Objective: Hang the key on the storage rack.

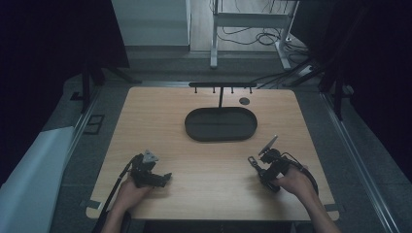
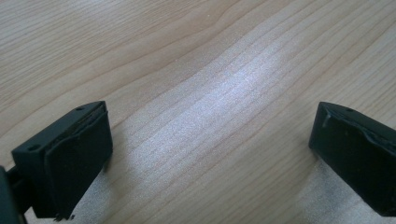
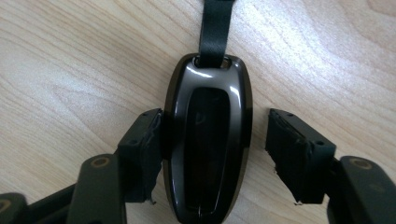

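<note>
1. Two grippers rest low over the near part of the worktop (image 1: 160, 121), the left gripper (image 1: 164, 178) toward the near left corner and the right gripper (image 1: 252, 161) toward the near right corner.
2. Between the right gripper's fingers (image 3: 140, 154) lies a glossy dark key fob (image 3: 208, 140), flat on the wood, with a black strap (image 3: 215, 28) running out of its top end away from the gripper.
3. Those fingers are spread and not yet clamped: in the right gripper view the left pad sits against or just beside the fob's edge, while the right pad stands apart with bare wood showing between it and the fob.
4. The left gripper's fingers (image 2: 70, 158) are released and wide apart, with nothing but wood grain between them.
5. Toward the far edge, at the middle, sits an oval black tray (image 1: 221, 124), and behind it a small black rack with hooks (image 1: 222, 86) stands at the far edge.
6. Judging from this, the step in hand is the grasp on the fob, with the gripper already lined up along its length.
7. The next move likely calls for closing evenly on the fob's long sides. The slick, rounded shell could squirt out if the pads bite off-centre, so a centred squeeze seems wise before lifting.
</note>
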Demonstrator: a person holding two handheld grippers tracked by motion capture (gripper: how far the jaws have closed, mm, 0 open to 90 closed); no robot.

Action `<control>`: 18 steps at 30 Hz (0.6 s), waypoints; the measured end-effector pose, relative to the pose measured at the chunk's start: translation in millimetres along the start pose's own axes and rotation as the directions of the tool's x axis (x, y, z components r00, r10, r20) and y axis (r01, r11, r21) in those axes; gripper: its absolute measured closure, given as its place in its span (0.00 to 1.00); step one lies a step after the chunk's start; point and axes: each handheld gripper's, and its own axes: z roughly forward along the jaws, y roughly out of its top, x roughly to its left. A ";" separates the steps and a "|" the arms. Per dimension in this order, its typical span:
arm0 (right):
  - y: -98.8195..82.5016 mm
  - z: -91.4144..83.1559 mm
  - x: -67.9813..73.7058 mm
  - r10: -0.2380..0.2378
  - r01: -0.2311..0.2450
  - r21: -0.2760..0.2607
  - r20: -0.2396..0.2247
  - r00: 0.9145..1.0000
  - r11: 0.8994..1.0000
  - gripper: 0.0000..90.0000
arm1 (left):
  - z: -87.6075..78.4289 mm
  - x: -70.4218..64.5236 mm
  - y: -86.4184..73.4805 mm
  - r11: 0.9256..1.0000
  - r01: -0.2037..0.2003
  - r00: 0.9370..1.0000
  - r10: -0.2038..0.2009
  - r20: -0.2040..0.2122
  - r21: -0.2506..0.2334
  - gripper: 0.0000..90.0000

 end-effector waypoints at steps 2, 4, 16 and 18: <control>2.4 0.8 1.2 -0.006 0.006 0.009 0.001 1.000 1.000 0.43 | 0.0 0.0 0.0 1.000 0.000 1.000 0.000 0.000 0.000 0.00; 3.4 1.2 1.4 -0.014 0.013 0.013 0.007 1.000 1.000 0.44 | 0.0 0.0 0.0 1.000 0.000 1.000 0.000 0.000 0.000 0.00; 12.2 0.7 4.4 -0.042 0.040 0.070 0.032 0.999 0.997 0.54 | 0.0 0.0 0.0 1.000 0.000 1.000 0.000 0.000 0.000 0.00; 12.2 -1.1 2.7 -0.037 0.035 0.061 0.022 0.999 0.997 0.54 | 0.0 0.0 0.0 1.000 0.000 1.000 0.000 0.000 0.000 0.00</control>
